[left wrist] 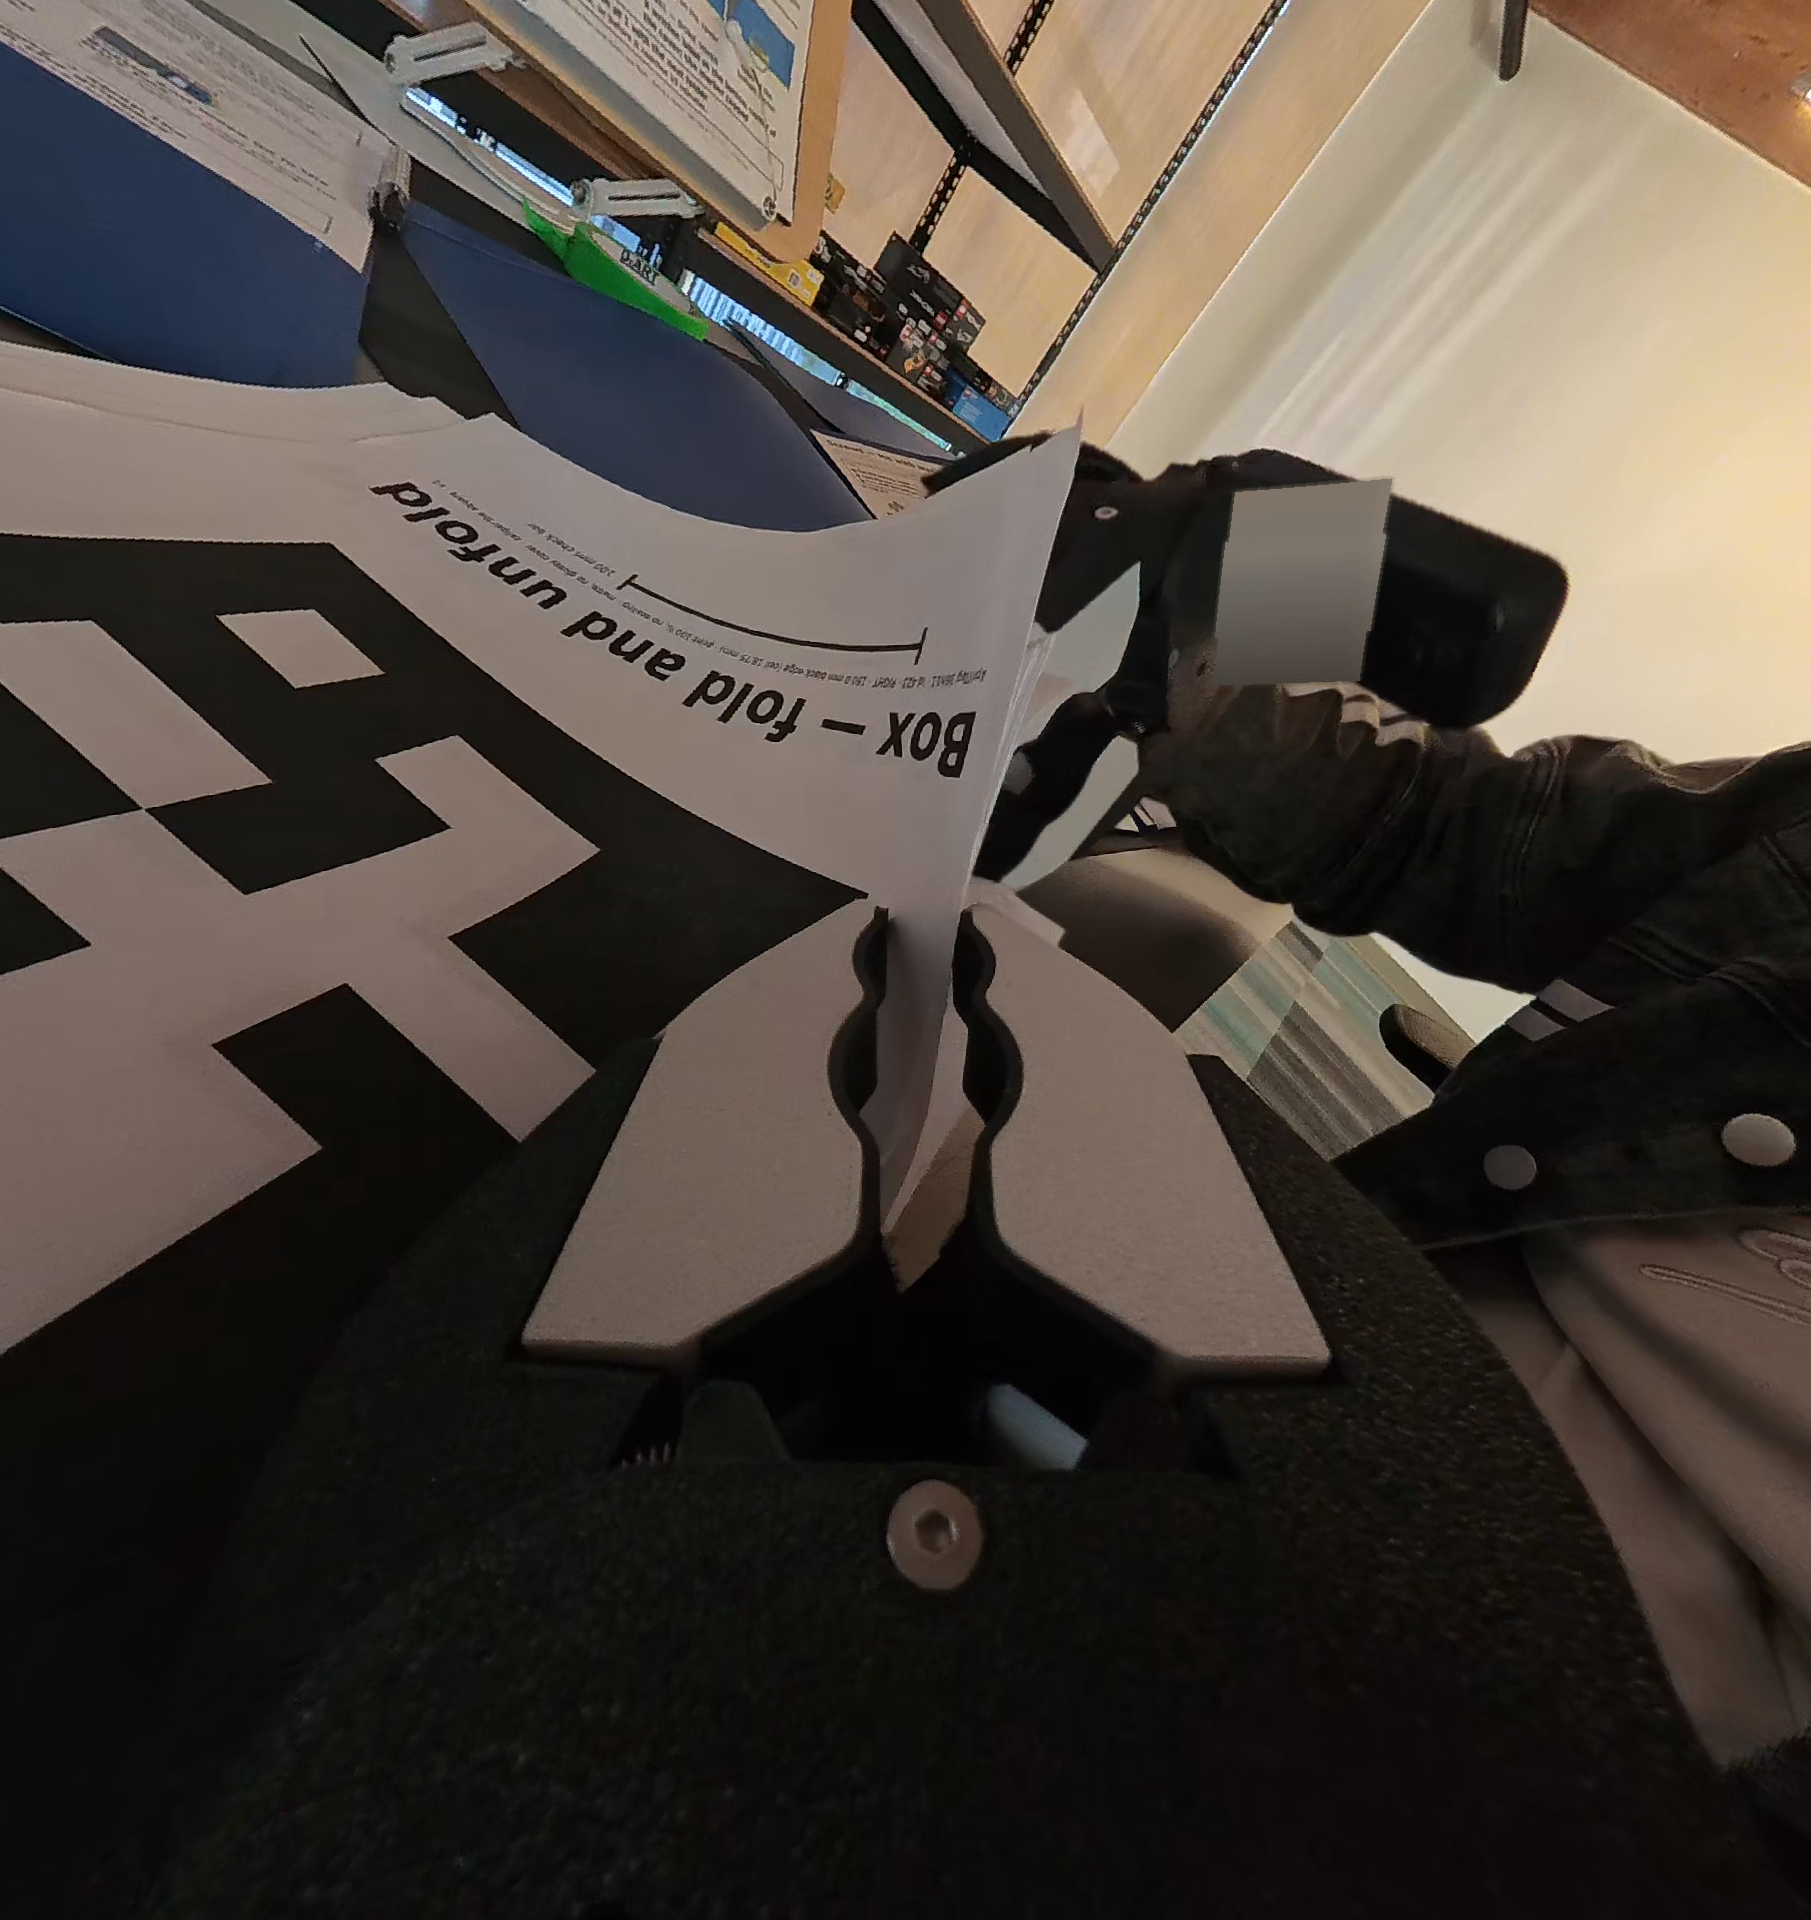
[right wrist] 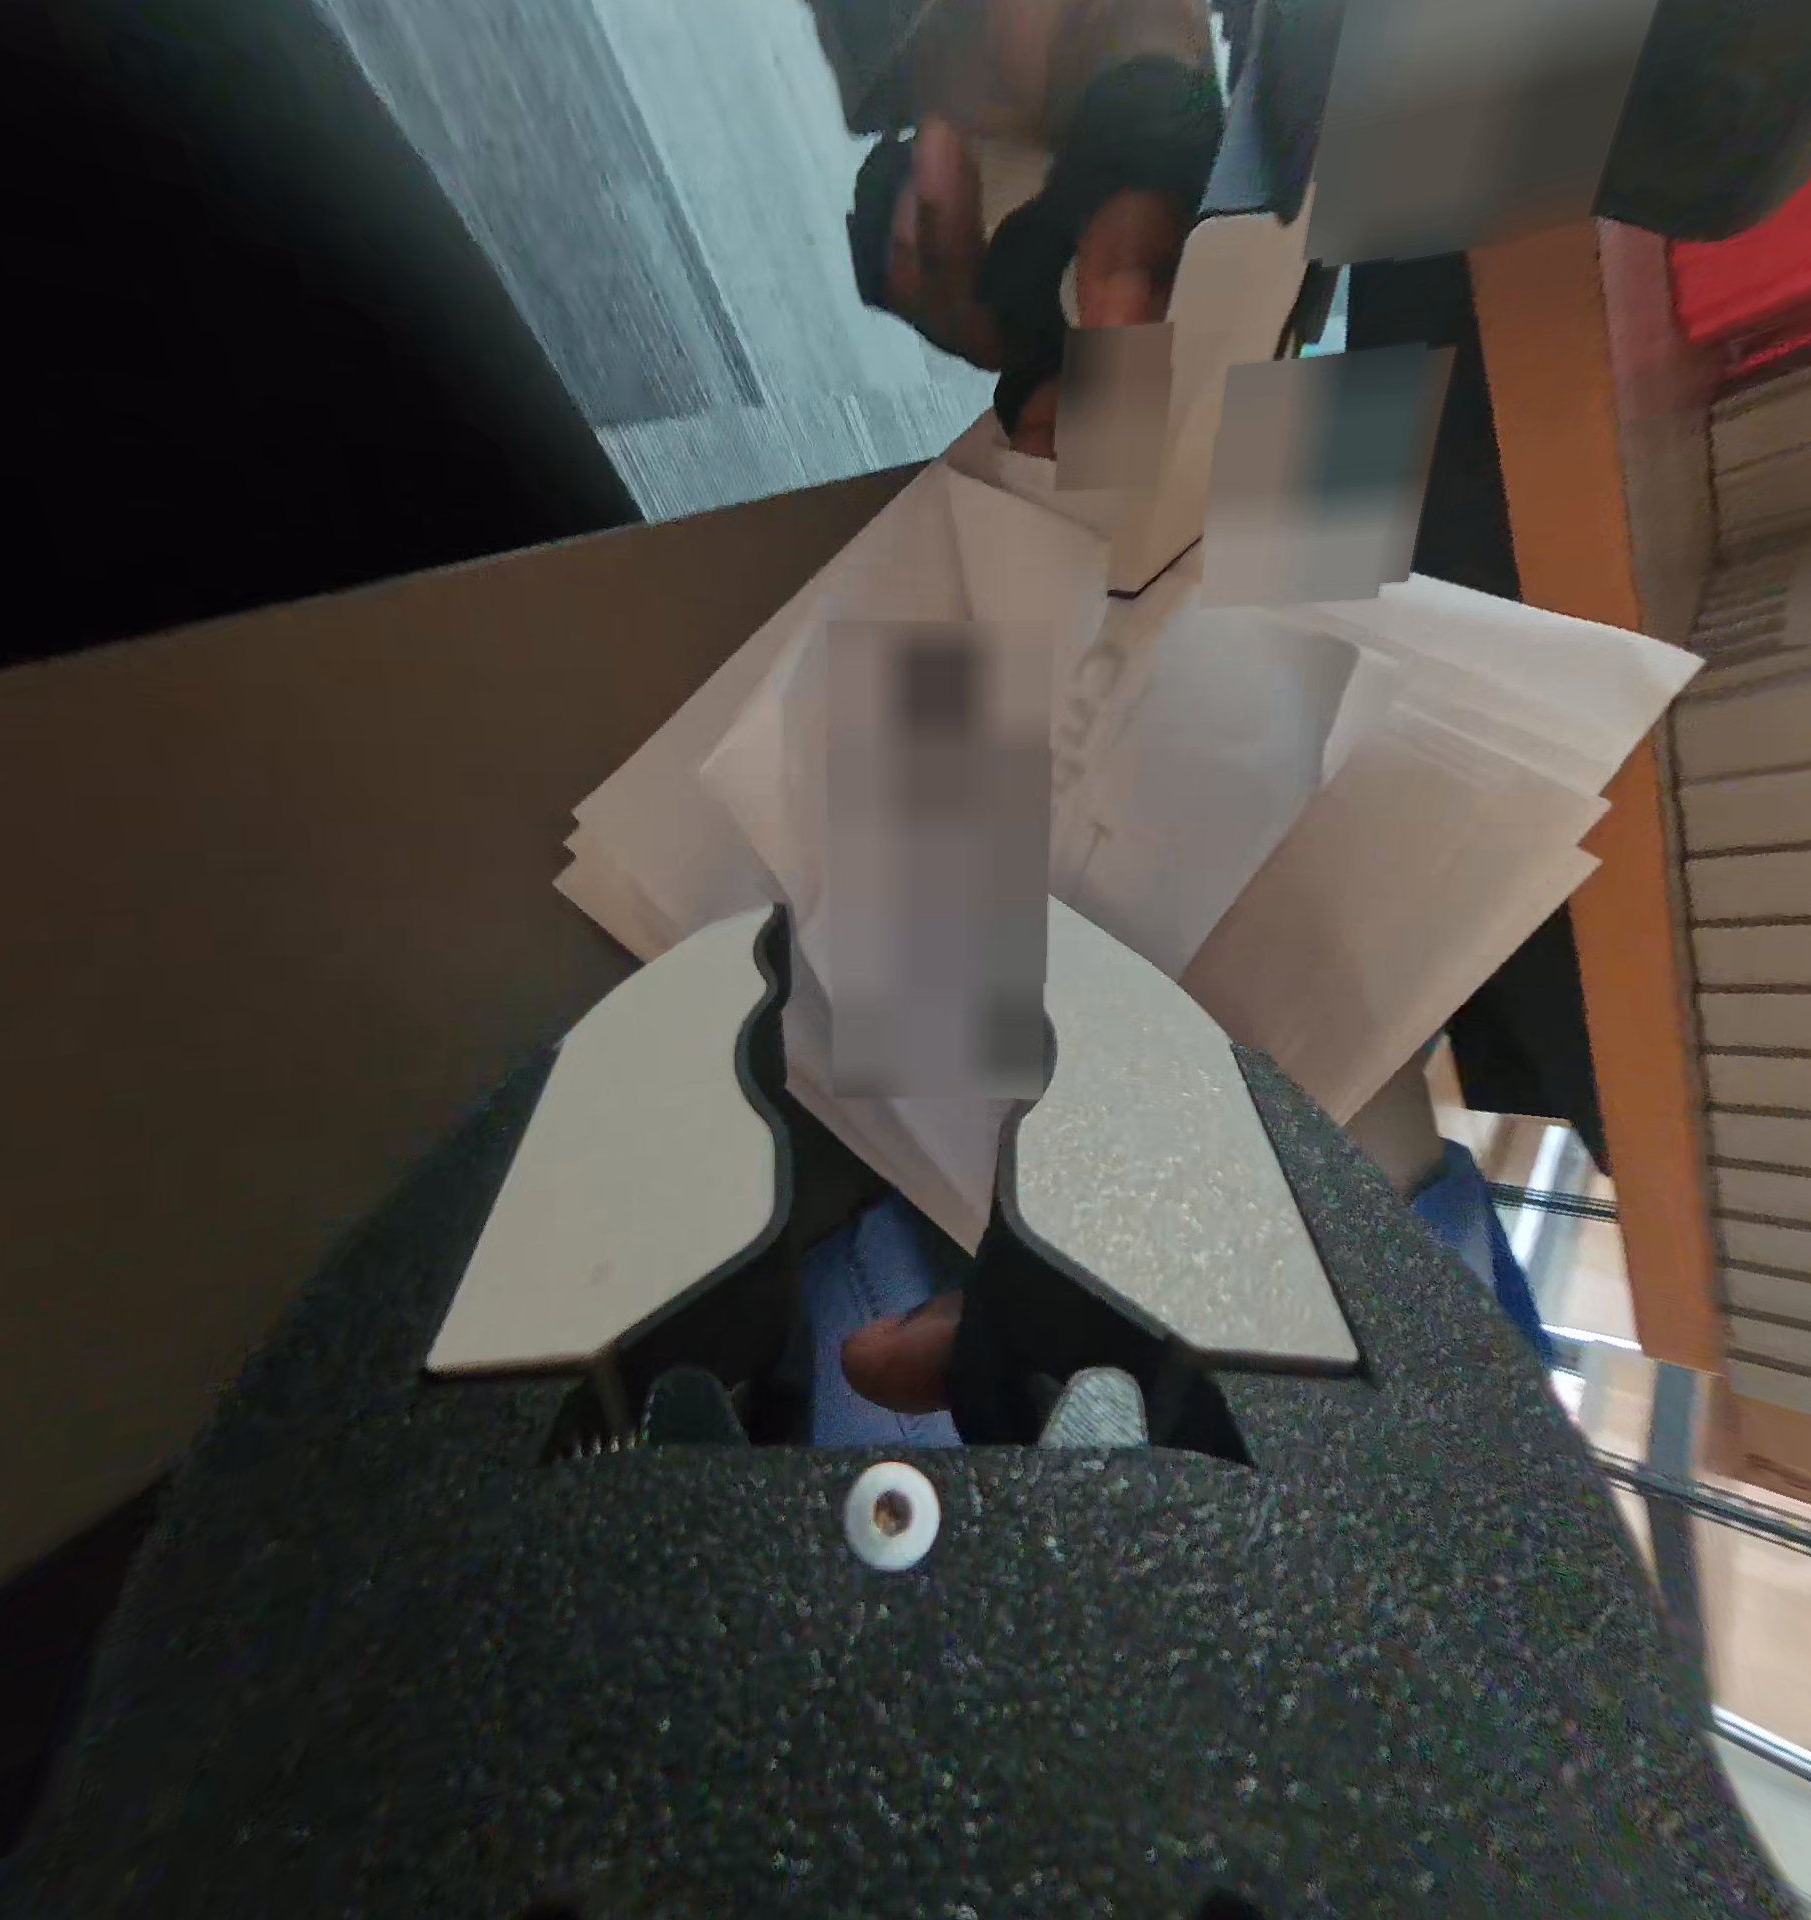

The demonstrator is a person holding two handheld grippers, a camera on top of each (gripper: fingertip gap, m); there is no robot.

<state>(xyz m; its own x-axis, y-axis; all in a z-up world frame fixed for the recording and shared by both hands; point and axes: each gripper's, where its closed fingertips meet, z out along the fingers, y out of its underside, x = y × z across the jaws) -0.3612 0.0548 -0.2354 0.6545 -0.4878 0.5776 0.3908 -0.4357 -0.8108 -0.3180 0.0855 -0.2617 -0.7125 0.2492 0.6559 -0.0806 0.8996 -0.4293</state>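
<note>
- left claw (left wrist: 922, 935) is pinched on the near edge of a large printed sheet (left wrist: 672, 665), which curls up off the paper stack (left wrist: 153, 436) on the worktop.
- right claw (right wrist: 911, 935) grips a fanned bundle of white papers (right wrist: 1296, 790).
- risk: a hard pull could tear the sheet; loose bundle pages could slip.

I count two tongs, the left tongs (left wrist: 922, 997) and the right tongs (right wrist: 906, 1023). I see two blue folders (left wrist: 610, 384). One big printed sheet (left wrist: 589, 665) tops a paper stack; its sheets I cannot count.
</note>
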